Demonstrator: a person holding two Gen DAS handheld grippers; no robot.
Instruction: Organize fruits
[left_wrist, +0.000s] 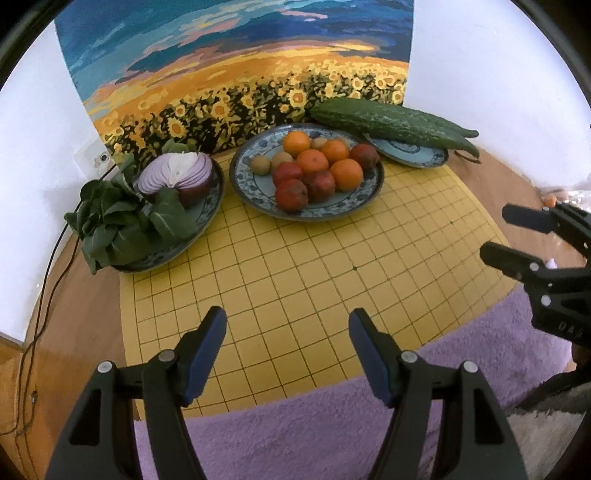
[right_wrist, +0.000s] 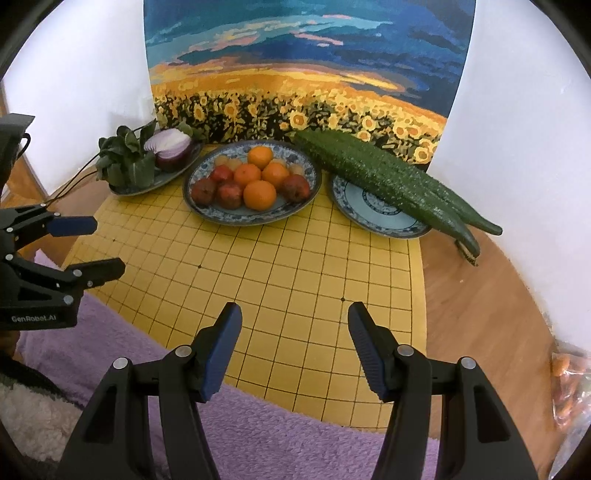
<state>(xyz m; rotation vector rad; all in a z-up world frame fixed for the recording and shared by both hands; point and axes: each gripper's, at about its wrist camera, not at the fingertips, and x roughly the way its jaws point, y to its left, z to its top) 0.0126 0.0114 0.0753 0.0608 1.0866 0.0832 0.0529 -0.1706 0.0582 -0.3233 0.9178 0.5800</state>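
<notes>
Fruit plate (left_wrist: 373, 192), centre back of the yellow grid mat (left_wrist: 295, 280): I count oranges (left_wrist: 346, 174), red fruits (left_wrist: 291, 195), small brown ones. Flanking plates: onion (left_wrist: 177, 173) with greens; cucumbers (right_wrist: 388, 177). My left gripper (left_wrist: 288, 354) and right gripper (right_wrist: 294, 347): fingers spread, holding nothing, over the mat's near edge.

Colours & patterns, tabletop w/ fruit

Yellow mat (left_wrist: 295, 266) w/ thin dark grid lines & small black dots; purple fuzzy cloth (left_wrist: 332, 435) at near edge; brown wood table (right_wrist: 480, 314). Blue-white patterned fruit plate (right_wrist: 199, 206) w/ pale blue centre: oranges (right_wrist: 259, 194) bright orange, dark red fruits (right_wrist: 229, 195), tan-brown small ones (left_wrist: 259, 164). Dark green bumpy gourds (right_wrist: 369, 170); purple-white ringed onion half (left_wrist: 177, 173); dark green leaves (left_wrist: 110, 221). Backdrop painting (right_wrist: 295, 74): blue sky, orange-yellow sunflower field. Black grippers w/ blue pads (right_wrist: 218, 354).
</notes>
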